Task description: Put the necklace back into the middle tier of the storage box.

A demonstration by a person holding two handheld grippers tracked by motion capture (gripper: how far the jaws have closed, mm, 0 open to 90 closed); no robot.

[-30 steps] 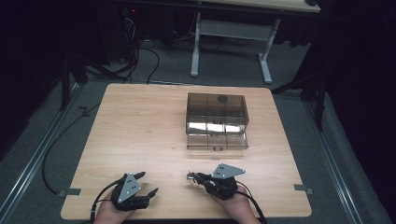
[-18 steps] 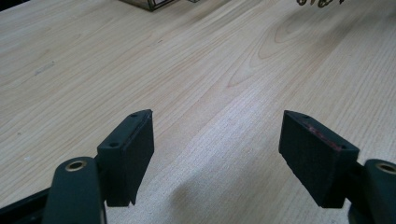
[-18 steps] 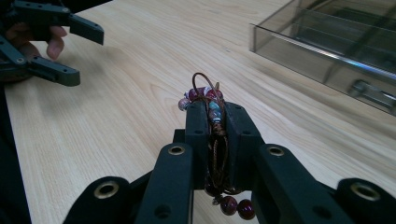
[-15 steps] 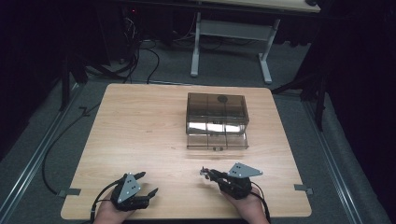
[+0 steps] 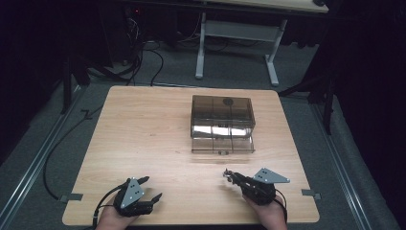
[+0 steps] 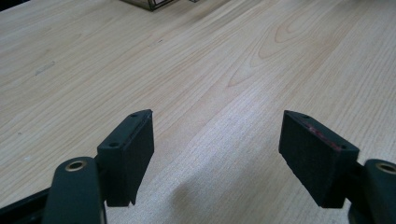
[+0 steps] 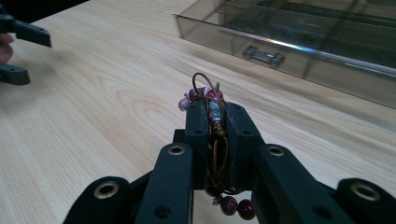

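Where the person's hands come in at the near edge: both grippers sit low over the pale wooden surface, well apart from each other.
Right gripper: its black fingers are drawn narrow and clamp a beaded bracelet of red, pink and pale beads on a brown cord.
Bracelet, detail: a cord loop and several beads stand out past the fingertips; more dark red beads hang below the fingers on the near side.
Bracelet, location: held clear of the surface at the right gripper's tip, near the front edge, in front of the box and apart from it.
Right gripper, attitude: it lies about level, pointing left and slightly away from the person, with the grey three-cornered plate on top.
Left gripper: its fingers stand wide apart with bare wood between them; nothing is held.
Left gripper, location: at the front left of the surface, pointing right and away.
Smoky transparent plastic compartment box: it rests right of centre on the surface, its dividers showing through the walls, a small clasp on the front wall facing the person.
Surroundings: a white-legged table stands on the grey floor beyond the surface.
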